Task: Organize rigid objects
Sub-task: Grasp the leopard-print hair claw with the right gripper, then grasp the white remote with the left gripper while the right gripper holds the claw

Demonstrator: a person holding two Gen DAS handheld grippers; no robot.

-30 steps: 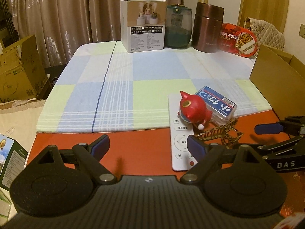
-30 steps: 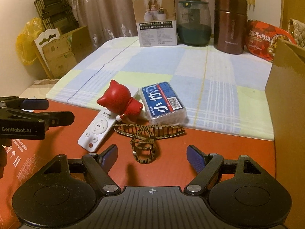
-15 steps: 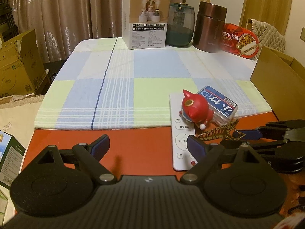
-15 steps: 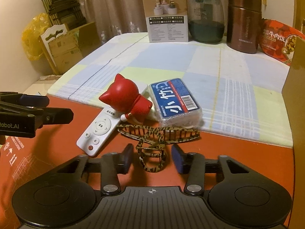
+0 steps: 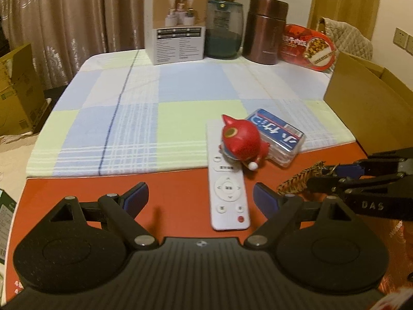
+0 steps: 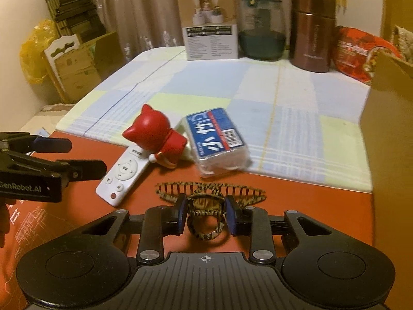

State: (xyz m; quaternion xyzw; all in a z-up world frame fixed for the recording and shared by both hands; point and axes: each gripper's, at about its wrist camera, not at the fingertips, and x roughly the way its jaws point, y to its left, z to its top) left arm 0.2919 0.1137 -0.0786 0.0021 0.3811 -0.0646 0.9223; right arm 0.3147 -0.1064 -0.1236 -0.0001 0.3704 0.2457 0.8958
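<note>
Cardboard box (image 6: 389,129) beside hair clip (image 6: 210,197)

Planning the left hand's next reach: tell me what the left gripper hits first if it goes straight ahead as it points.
Likely the white remote, lying between the open left gripper fingers' line; depth is unclear, so it might touch the red tabletop first.

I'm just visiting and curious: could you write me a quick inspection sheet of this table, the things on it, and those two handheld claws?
Surface: red table, checked cloth over its far part.
Job's things: leopard hair clip, white remote, red cat figure, blue-labelled pack.
Clutter: white box, green jar, brown canister, red food tub.
Grippers: right gripper jaws shut on hair clip; left gripper open, empty.
Cables: nothing seen.
Surroundings: curtains, cardboard boxes.
</note>
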